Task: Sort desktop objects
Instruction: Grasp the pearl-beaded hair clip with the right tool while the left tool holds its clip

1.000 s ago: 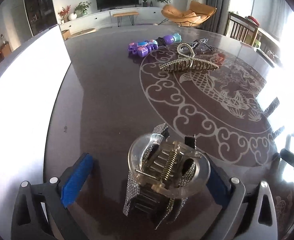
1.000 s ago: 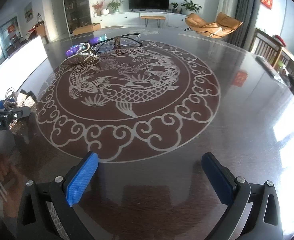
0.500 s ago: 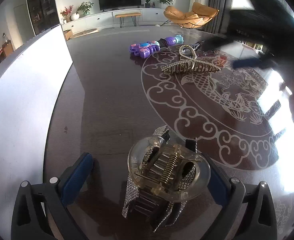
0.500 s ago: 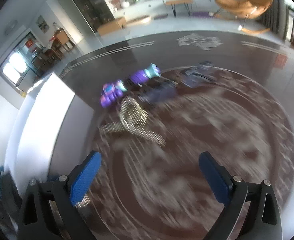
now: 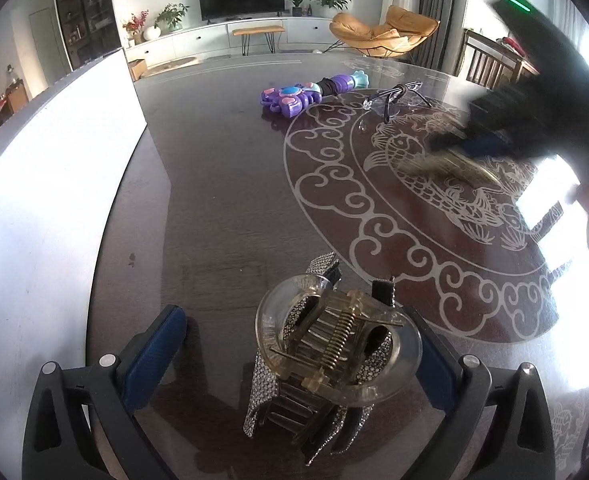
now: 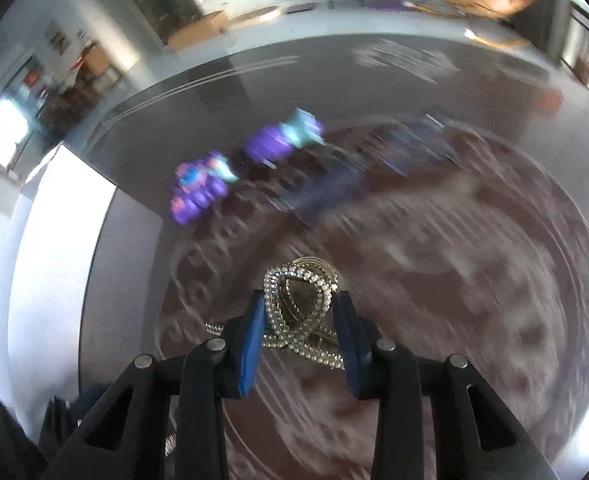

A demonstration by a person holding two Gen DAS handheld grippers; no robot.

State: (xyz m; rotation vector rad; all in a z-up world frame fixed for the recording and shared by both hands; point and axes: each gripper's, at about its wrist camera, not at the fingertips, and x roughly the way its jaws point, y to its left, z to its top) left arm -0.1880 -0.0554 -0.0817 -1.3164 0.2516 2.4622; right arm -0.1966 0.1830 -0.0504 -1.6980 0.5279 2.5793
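So the right gripper (image 6: 298, 328) is closing its jaws around the pearl hair claw (image 6: 300, 308) on the koi-pattern table (image 5: 222, 200), pads pretty much touching it. Left gripper (image 5: 294, 364) sits wide apart around the rhinestone clip pile (image 5: 330, 356). Next up is probably lifting it toward that pile; plenty of bare tabletop between, white board (image 5: 54, 200) edging the left.

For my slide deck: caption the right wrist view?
Right gripper jaws closing around a pearl hair claw above the patterned table.
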